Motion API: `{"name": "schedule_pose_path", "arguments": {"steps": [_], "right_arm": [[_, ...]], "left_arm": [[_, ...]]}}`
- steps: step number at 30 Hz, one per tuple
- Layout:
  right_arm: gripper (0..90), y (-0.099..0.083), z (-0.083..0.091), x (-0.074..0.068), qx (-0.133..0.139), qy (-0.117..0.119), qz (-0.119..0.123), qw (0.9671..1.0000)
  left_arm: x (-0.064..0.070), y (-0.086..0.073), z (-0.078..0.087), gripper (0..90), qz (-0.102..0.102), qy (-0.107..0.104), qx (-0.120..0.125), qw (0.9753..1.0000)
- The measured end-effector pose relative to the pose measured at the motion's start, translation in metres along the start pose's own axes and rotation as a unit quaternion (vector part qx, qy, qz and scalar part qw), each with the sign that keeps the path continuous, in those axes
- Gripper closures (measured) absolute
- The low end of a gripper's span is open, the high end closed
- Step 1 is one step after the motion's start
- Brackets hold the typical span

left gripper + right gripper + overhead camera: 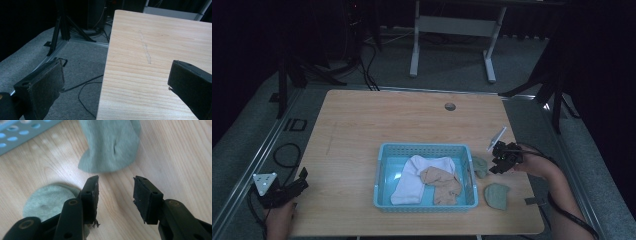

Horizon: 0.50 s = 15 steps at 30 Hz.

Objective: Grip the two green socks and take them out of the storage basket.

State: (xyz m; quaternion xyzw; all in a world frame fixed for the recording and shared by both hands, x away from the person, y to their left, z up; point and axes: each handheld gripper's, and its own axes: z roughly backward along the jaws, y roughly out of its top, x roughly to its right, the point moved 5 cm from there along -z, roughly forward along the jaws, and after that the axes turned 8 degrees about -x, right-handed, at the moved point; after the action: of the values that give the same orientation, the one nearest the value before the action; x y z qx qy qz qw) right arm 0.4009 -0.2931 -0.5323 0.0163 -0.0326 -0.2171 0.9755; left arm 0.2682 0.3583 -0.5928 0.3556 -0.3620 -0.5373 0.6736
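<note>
Up close, our right gripper (115, 192) hangs with jaws spread just below one green sock (110, 145); the other green sock (47, 200) lies lower left. From above, a blue basket (382, 200) holds a white sock (412, 177) and a tan sock (443, 182). Our left gripper (115, 82) gapes over the table (150, 37).

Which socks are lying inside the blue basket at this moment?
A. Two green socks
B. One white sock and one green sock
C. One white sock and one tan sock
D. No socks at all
C: in the high view, a white sock and a tan sock lie in the blue basket, while both green socks rest on the table to its right.
</note>
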Motion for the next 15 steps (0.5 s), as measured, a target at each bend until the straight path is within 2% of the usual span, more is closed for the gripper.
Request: {"name": "schedule_pose_path", "arguments": {"steps": [3, 4, 6, 7, 8, 9, 12, 13, 14, 15], "right_arm": [[54.7, -0.013, -0.005, 0.002, 0.015, -0.003, -0.025, 0.9996], [54.7, -0.013, -0.005, 0.002, 0.015, -0.003, -0.025, 0.9996], [54.0, -0.022, -0.007, 0.005, 0.032, -0.014, -0.050, 0.9981], [53.6, -0.025, -0.008, 0.004, 0.044, -0.015, -0.058, 0.9972], [53.6, -0.025, -0.008, 0.004, 0.044, -0.015, -0.058, 0.9972], [53.3, -0.031, -0.010, 0.005, 0.062, -0.019, -0.077, 0.9949], [53.3, -0.035, -0.011, 0.006, 0.068, -0.025, -0.084, 0.9938], [52.3, -0.044, -0.017, 0.008, 0.090, -0.043, -0.114, 0.9885], [51.9, -0.047, -0.019, 0.009, 0.095, -0.049, -0.123, 0.9866], [51.9, -0.047, -0.019, 0.009, 0.095, -0.049, -0.123, 0.9866]], "left_arm": [[0.000, 0.000, 0.000, 0.7, 0.001, 0.000, 0.001, 1.0000], [0.000, 0.000, 0.000, 0.7, 0.001, 0.000, 0.001, 1.0000], [0.000, 0.000, 0.000, 0.7, 0.000, 0.001, 0.000, 1.0000], [0.000, 0.000, 0.000, 0.7, 0.000, 0.001, 0.001, 1.0000], [0.000, 0.000, 0.000, 0.7, 0.000, 0.001, 0.001, 1.0000], [0.000, 0.000, 0.000, 0.7, 0.000, 0.000, 0.000, 1.0000], [0.000, 0.000, 0.000, 0.7, 0.000, 0.000, 0.001, 1.0000], [0.000, 0.000, 0.000, 0.7, 0.000, 0.000, 0.000, 1.0000], [0.000, 0.000, 0.000, 0.7, 0.000, 0.000, 0.000, 1.0000], [0.000, 0.000, 0.000, 0.7, 0.000, 0.000, 0.000, 1.0000]]}}
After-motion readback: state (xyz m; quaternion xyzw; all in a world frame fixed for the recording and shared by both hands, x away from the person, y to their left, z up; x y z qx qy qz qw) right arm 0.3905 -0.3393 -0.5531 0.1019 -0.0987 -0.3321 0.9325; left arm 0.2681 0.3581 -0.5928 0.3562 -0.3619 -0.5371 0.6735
